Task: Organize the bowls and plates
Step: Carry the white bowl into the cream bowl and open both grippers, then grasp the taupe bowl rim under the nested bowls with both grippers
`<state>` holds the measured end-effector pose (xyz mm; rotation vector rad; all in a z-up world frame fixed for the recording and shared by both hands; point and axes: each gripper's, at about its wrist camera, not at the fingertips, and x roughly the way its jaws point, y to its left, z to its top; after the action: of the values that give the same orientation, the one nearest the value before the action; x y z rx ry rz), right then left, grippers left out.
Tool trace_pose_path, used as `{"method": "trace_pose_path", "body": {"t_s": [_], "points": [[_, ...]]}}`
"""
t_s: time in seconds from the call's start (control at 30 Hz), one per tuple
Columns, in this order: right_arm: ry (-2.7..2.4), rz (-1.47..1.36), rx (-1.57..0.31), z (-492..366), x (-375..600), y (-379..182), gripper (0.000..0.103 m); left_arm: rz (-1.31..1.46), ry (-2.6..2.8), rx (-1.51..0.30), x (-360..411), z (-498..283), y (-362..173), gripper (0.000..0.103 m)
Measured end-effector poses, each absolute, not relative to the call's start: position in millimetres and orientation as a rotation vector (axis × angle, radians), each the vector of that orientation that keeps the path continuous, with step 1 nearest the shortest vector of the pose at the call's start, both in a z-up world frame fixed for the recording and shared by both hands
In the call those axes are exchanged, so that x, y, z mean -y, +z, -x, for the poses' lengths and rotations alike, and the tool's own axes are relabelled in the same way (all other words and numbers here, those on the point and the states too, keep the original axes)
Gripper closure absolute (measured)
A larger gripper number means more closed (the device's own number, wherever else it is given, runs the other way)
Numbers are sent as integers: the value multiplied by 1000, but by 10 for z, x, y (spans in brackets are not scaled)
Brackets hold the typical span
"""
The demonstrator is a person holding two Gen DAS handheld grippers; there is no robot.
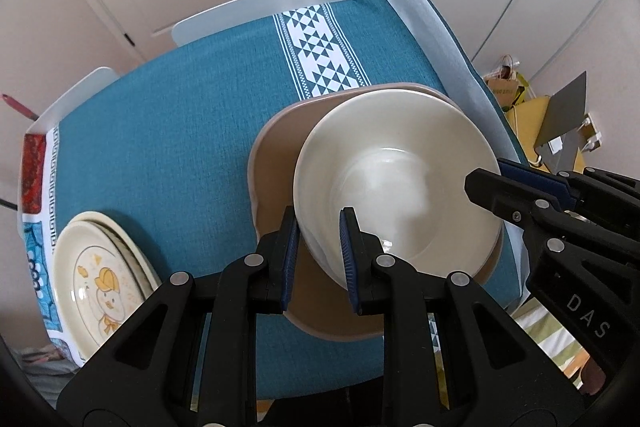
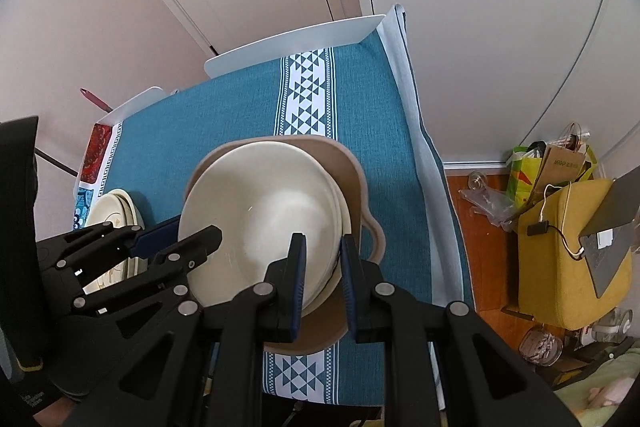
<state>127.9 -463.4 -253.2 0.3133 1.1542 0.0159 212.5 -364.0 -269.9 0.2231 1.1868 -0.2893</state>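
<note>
Cream bowl (image 1: 396, 183) upright, mouth up

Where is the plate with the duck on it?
In the left wrist view, the duck plate sits at the table's near left edge, left of the tan tray.

"DAS" on the right hand-held gripper (image 1: 486, 183); "MIGO" on paper bag (image 2: 560, 163)

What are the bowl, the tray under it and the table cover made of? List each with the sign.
Bowl: probably glazed ceramic; cream, glossy, with bright window reflections inside.
Tray: matte beige, smooth with a rounded raised rim and no shine; looks like plastic or silicone, hard to settle.
Table cover: woven fabric; a visible thread texture, teal with a printed white triangle band.
</note>
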Motion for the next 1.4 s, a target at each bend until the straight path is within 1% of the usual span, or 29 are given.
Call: {"method": "trace_pose_path", "body": {"t_s": [0.17,0.33,0.37,0.4,0.43,0.47,0.5,0.53,0.57,0.6,0.73,0.8,0.87,0.9,0.97,1.0,1.03,1.13,1.17,1.2,1.23,1.3,1.33,1.37,1.4], "points": [[28,-347,-1132,-1239,4676,-2489,87,-203,-298,-1171,3583,-2087,-2627,85],[60,-365,-1054,-1149,4746,-2173,87,-168,-308,-1091,3456,-1982,-2262,83],[69,-356,-1040,-1126,4755,-2091,87,-165,-310,-1069,3414,-1951,-2152,81],[77,-344,-1027,-1096,4760,-2005,86,-165,-311,-1056,3387,-1929,-2077,66],[81,-329,-1015,-1059,4764,-1918,76,-169,-313,-1037,3342,-1896,-1971,32],[84,-317,-1006,-1034,4765,-1856,65,-176,-318,-1013,3293,-1857,-1871,15],[87,-301,-991,-988,4773,-1774,30,-182,-320,-980,3240,-1815,-1790,0],[85,-280,-975,-933,4780,-1683,2,-189,-324,-946,3190,-1766,-1721,0],[86,-266,-966,-891,4791,-1630,0,-207,-329,-931,3143,-1725,-1675,0],[86,-254,-960,-863,4799,-1593,0,-221,-331,-933,3117,-1720,-1664,0],[27,-139,-1057,-817,4790,-1642,0,-260,-344,-975,2984,-1705,-1822,0],[-4,-89,-1080,-827,4757,-1743,0,-255,-348,-1010,2949,-1733,-1949,0],[17,-69,-1157,-921,4684,-1975,0,-237,-368,-1049,2926,-1788,-2111,0],[22,-65,-1180,-947,4668,-2057,4,-237,-373,-1065,2942,-1801,-2189,1],[27,-56,-1248,-1047,4632,-2290,16,-251,-376,-1103,2964,-1859,-2355,4],[33,-57,-1272,-1086,4617,-2370,25,-261,-380,-1120,2977,-1885,-2427,7],[36,-54,-1304,-1133,4602,-2472,30,-274,-382,-1136,2994,-1918,-2502,9],[35,-26,-1356,-1199,4562,-2657,32,-295,-390,-1173,3033,-1999,-2682,13],[38,-26,-1371,-1217,4558,-2704,33,-299,-395,-1185,3049,-2028,-2739,13],[40,-24,-1381,-1206,4548,-2728,37,-300,-398,-1193,3061,-2047,-2772,15],[44,-9,-1401,-1246,4532,-2778,41,-304,-402,-1204,3078,-2075,-2821,19],[52,26,-1425,-1300,4504,-2839,43,-314,-411,-1228,3116,-2123,-2907,27],[58,36,-1431,-1305,4493,-2857,45,-317,-417,-1239,3132,-2148,-2952,28],[65,47,-1439,-1322,4478,-2883,47,-320,-422,-1247,3155,-2173,-2990,32],[79,61,-1445,-1346,4456,-2918,50,-321,-429,-1253,3167,-2187,-3021,38]]}}
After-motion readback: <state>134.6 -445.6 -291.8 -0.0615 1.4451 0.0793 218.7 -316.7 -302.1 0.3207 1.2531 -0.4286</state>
